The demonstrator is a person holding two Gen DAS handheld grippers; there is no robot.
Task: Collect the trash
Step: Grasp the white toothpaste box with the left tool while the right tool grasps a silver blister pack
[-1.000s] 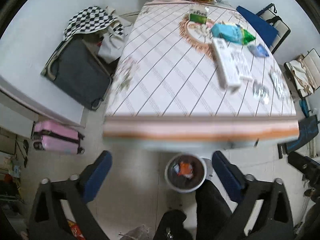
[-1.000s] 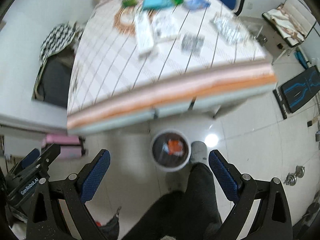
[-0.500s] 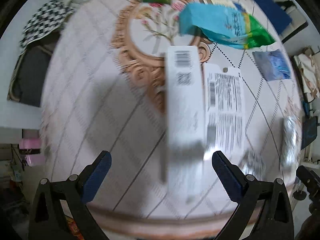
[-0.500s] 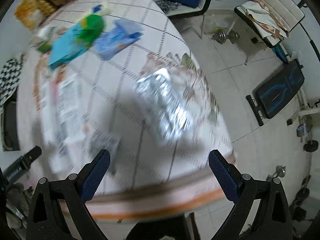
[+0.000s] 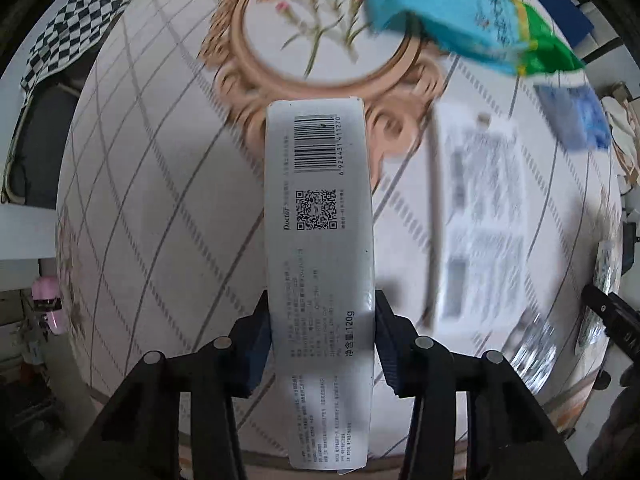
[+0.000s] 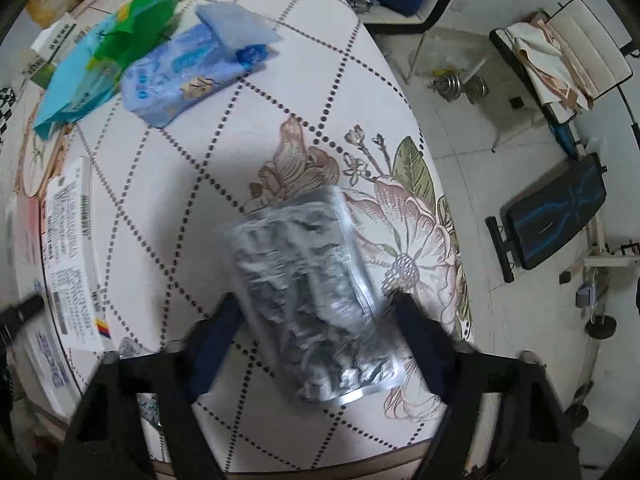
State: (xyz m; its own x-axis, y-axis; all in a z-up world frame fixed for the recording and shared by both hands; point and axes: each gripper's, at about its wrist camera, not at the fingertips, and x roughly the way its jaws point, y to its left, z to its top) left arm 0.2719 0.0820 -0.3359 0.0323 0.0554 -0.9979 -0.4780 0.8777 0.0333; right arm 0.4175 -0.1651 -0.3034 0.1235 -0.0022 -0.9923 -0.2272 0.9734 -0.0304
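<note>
A large worktop (image 5: 160, 184) fills both views, covered by a white cloth with a diamond grid, printed flowers and an ornate tan oval frame (image 5: 320, 60) near its middle. Every place below is given relative to that frame.

Just below the frame, with its top end overlapping the frame's lower edge, lies a long white box (image 5: 320, 248) bearing a barcode and a square code. The left gripper (image 5: 322, 334) points straight down over the box's lower half. Its blue padded fingers (image 5: 256, 344) sit against the two long sides of the box, and the jaws are closing on it.

To the right of the frame lies a flat white carton (image 5: 480, 216) covered in small print, blurred. Above and to the right of the frame rests a blue and green bag (image 5: 472, 24). Further right of the frame is a smaller pale blue packet (image 6: 188, 68).

Far to the right of the frame, near the worktop's edge and over a printed flower, lies a crinkled silver foil bag (image 6: 316, 296). The right gripper (image 6: 316, 332) points down over it, with one finger (image 6: 212, 340) on each side. The jaws are closing with the bag between them; the blurred picture does not make clear whether the pads are touching it.

Beyond that edge, on the tiled floor, stands a folding chair (image 6: 568, 56) draped with cloth.
</note>
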